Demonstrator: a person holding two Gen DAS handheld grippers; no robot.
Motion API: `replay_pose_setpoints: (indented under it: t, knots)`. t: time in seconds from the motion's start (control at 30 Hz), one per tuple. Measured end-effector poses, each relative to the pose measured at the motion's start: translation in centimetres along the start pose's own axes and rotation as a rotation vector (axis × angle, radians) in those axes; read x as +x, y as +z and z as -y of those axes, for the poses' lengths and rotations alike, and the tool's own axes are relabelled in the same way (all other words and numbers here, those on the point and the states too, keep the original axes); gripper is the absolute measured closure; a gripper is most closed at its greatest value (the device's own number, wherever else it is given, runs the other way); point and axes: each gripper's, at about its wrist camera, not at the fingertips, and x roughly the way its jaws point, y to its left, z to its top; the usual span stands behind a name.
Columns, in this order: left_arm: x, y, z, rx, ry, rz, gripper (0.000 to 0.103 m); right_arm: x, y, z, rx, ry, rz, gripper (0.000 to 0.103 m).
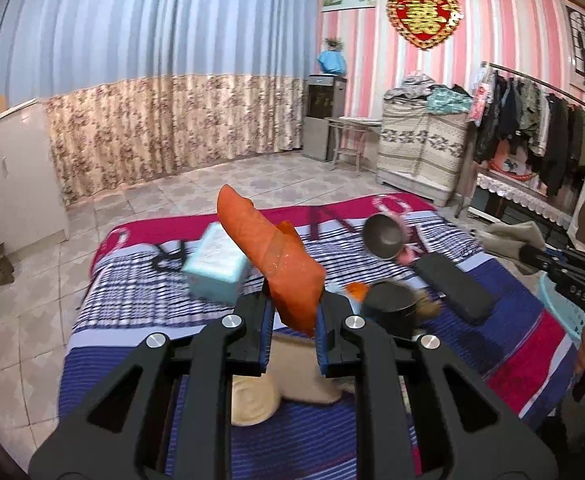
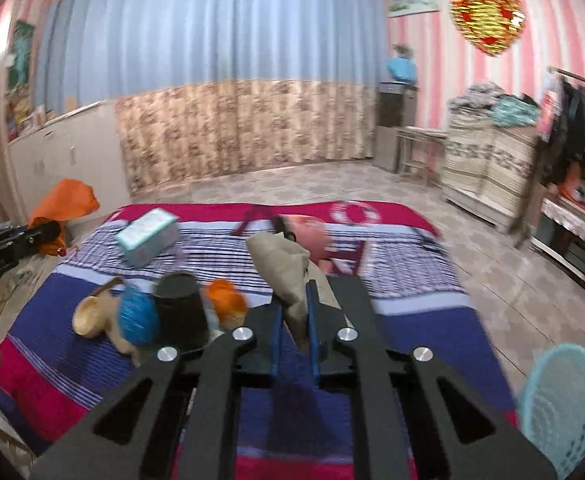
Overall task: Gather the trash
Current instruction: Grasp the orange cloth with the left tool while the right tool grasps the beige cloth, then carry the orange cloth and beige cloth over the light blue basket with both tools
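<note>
In the left wrist view my left gripper (image 1: 292, 314) is shut on the lower end of an orange plastic bag (image 1: 272, 248), which stands up above the striped blanket (image 1: 132, 304). In the right wrist view my right gripper (image 2: 294, 314) is shut on a crumpled beige-grey wrapper (image 2: 278, 268), lifted off the blanket. Each gripper shows at the edge of the other's view: the right gripper (image 1: 528, 254) with the wrapper (image 1: 512, 234), the left gripper (image 2: 50, 232) with the orange bag (image 2: 64, 200).
On the blanket (image 2: 52, 360) lie a pale blue tissue box (image 2: 148, 236), an upturned black cup (image 2: 180, 312), a blue ball (image 2: 136, 316), an orange crumpled piece (image 2: 226, 300), a beige plush toy (image 2: 92, 316), a metal bowl (image 1: 382, 236) and a black case (image 1: 452, 288). A light blue basket (image 2: 564, 408) stands lower right.
</note>
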Motion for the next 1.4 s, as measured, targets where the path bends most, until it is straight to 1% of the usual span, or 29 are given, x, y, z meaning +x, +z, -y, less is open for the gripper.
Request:
replay_pose_setpoints:
  t: [0.17, 0.27, 0.3, 0.4, 0.5, 0.67, 0.83, 0.9, 1.1, 1.27, 1.4]
  knots:
    - [0.9, 1.0, 4.4, 0.028, -0.061, 0.005, 0.087, -3.4, -1.5, 5.6, 0.041, -0.119, 0.009, 0.092]
    - [1.4, 1.3, 7.6, 0.052, -0.104, 0.006, 0.087, -5.5, -2.5, 9.3, 0.093, -0.187, 0.024, 0.092]
    - [1.5, 1.3, 8.4, 0.058, -0.110, 0.007, 0.087, -6.3, -3.1, 10.9, 0.111, -0.223, 0.030, 0.092]
    - [2.3, 1.3, 11.9, 0.090, -0.152, 0.000, 0.087, -7.4, -4.4, 14.1, 0.153, -0.279, 0.033, 0.092]
    - [3.1, 1.2, 14.6, 0.112, -0.180, -0.014, 0.087, -8.1, -5.8, 17.5, 0.189, -0.342, 0.025, 0.092]
    - [4.4, 0.8, 19.9, 0.142, -0.250, -0.033, 0.087, -9.6, -7.0, 21.0, 0.222, -0.409, 0.035, 0.092]
    - [5.5, 0.0, 25.2, 0.189, -0.322, -0.051, 0.087, -10.2, -8.1, 24.5, 0.266, -0.455, 0.024, 0.092]
    - [5.8, -0.4, 27.6, 0.219, -0.347, -0.058, 0.087, -10.2, -8.4, 25.0, 0.267, -0.472, 0.017, 0.092]
    - [6.3, -1.7, 33.6, 0.289, -0.414, -0.065, 0.087, -10.5, -9.3, 27.4, 0.295, -0.488, 0.009, 0.092]
    - [6.7, -2.3, 37.2, 0.323, -0.446, -0.069, 0.087, -11.0, -10.1, 29.0, 0.312, -0.510, 0.007, 0.092]
    - [7.3, -2.8, 39.6, 0.339, -0.465, -0.081, 0.087, -11.6, -10.9, 30.3, 0.355, -0.528, 0.006, 0.092]
